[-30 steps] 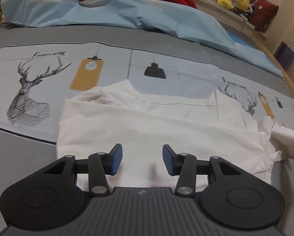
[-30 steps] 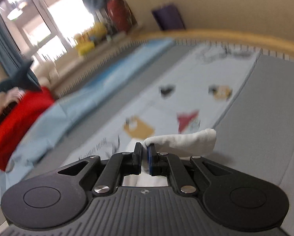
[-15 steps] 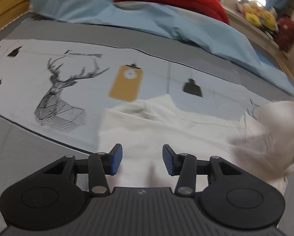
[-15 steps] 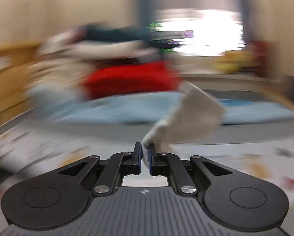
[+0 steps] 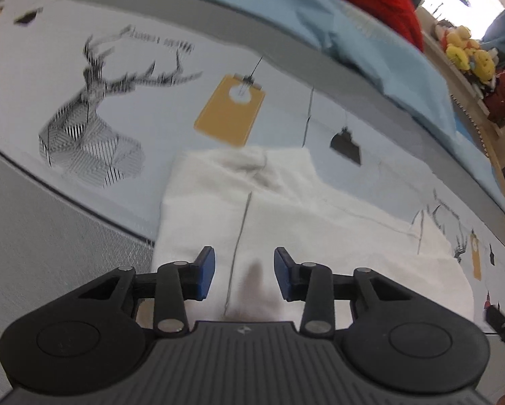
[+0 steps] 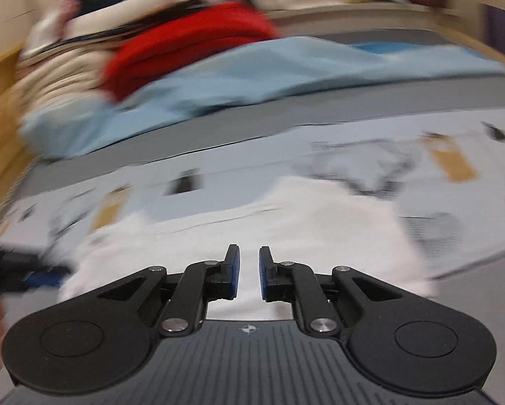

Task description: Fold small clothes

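Since a second ago the right gripper has let go of the white sleeve it carried across; its jaws now stand slightly parted with nothing between them, low over the white T-shirt. The shirt lies flat on the printed bed sheet, filling the lower centre of both views, narrower now, its sleeve apparently laid inward. The left gripper hovers at the near hem, jaws wide open and empty, probably placed to steady the cloth.

Both wrist views low, close, sharing white garment.
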`<state>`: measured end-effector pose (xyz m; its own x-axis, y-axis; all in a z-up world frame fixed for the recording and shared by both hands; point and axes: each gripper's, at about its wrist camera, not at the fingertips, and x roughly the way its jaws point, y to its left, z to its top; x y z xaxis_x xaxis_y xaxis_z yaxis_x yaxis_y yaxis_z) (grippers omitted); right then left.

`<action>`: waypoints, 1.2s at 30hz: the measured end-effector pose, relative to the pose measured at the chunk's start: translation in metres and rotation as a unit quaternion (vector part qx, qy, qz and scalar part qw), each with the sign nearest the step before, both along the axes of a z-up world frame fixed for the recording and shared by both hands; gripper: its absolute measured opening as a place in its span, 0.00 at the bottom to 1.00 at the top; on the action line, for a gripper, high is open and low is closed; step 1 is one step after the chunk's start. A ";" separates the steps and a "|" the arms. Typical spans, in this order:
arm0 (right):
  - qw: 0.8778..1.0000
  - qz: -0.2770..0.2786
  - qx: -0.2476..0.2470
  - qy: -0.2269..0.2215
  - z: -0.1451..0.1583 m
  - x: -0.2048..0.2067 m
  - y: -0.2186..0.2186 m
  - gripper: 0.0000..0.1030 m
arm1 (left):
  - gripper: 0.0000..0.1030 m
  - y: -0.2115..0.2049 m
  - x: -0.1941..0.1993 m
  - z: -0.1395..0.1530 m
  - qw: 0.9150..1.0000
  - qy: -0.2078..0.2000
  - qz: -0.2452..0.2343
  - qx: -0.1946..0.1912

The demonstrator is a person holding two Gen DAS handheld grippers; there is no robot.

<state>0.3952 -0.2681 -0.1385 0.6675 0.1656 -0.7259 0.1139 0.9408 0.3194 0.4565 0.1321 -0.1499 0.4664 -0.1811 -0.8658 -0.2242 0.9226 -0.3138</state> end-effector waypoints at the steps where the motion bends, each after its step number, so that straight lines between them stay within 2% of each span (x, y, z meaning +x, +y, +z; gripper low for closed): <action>1: 1.000 -0.026 -0.003 0.006 -0.002 0.002 -0.010 0.12 | 0.42 -0.002 0.001 -0.006 1.000 0.009 0.001 0.000; 4: 0.996 -0.084 0.005 0.013 -0.009 -0.002 -0.044 0.12 | 0.42 -0.013 0.003 -0.023 0.999 0.033 -0.011 0.010; 6: 0.993 -0.117 0.009 0.012 -0.008 -0.002 -0.063 0.12 | 0.42 -0.025 0.002 -0.028 0.999 0.033 -0.025 0.031; 7: 0.991 -0.130 0.009 0.010 -0.008 -0.003 -0.073 0.12 | 0.36 -0.032 0.002 -0.027 0.998 0.028 -0.037 0.047; 8: 0.989 -0.146 0.008 0.008 -0.009 -0.001 -0.082 0.12 | 0.26 -0.038 0.002 -0.026 0.997 0.025 -0.048 0.057; 9: 0.987 -0.161 0.007 0.005 -0.008 -0.003 -0.090 0.12 | 0.05 -0.042 0.002 -0.024 0.996 0.022 -0.059 0.068; 10: 0.985 -0.173 0.008 0.004 -0.007 -0.005 -0.099 0.12 | 0.05 -0.044 0.001 -0.021 0.994 0.017 -0.066 0.084; 12: 0.981 -0.196 0.014 0.003 -0.007 -0.006 -0.111 0.12 | 0.04 -0.047 -0.005 -0.005 0.992 -0.014 -0.076 0.104; 14: 0.978 -0.207 0.019 0.005 -0.009 -0.004 -0.121 0.12 | 0.04 -0.039 -0.015 0.018 0.993 -0.046 -0.058 0.095; 16: 0.977 -0.212 0.021 0.009 -0.011 -0.003 -0.124 0.12 | 0.04 -0.028 -0.025 0.034 0.991 -0.058 -0.030 0.115; 18: 0.977 -0.212 0.028 0.015 -0.015 -0.001 -0.123 0.12 | 0.04 -0.014 -0.025 0.027 0.989 -0.028 -0.002 0.145; 19: 0.977 -0.209 0.031 0.018 -0.017 0.002 -0.123 0.12 | 0.04 -0.006 -0.022 0.018 0.990 0.001 0.010 0.140; 20: 0.978 -0.205 0.031 0.022 -0.019 0.004 -0.119 0.12 | 0.04 0.002 -0.019 0.009 0.992 0.023 0.016 0.120; 22: 0.980 -0.192 0.029 0.034 -0.021 0.006 -0.113 0.12 | 0.07 0.012 -0.017 0.002 0.993 0.046 0.033 0.100; 23: 0.982 -0.183 0.030 0.044 -0.024 0.007 -0.110 0.12 | 0.07 0.012 -0.018 0.005 0.993 0.040 0.037 0.108; 25: 0.983 -0.170 0.034 0.063 -0.030 0.010 -0.103 0.13 | 0.19 0.010 -0.018 0.013 0.993 0.020 0.029 0.114; 27: 0.984 -0.155 0.040 0.081 -0.039 0.013 -0.096 0.16 | 0.25 0.009 -0.015 0.018 0.994 0.010 0.023 0.108; 30: 0.984 -0.143 0.047 0.093 -0.048 0.018 -0.091 0.18 | 0.25 0.008 -0.013 0.016 0.995 0.013 0.022 0.098; 36: 0.987 -0.123 0.073 0.068 -0.057 0.030 -0.092 0.19 | 0.25 0.007 -0.004 0.008 0.996 0.021 0.021 0.087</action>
<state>0.4257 -0.3597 -0.1957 0.5992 0.1188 -0.7918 0.3848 0.8245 0.4149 0.4522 0.1391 -0.1418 0.4338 -0.0079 -0.9010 -0.2723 0.9520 -0.1395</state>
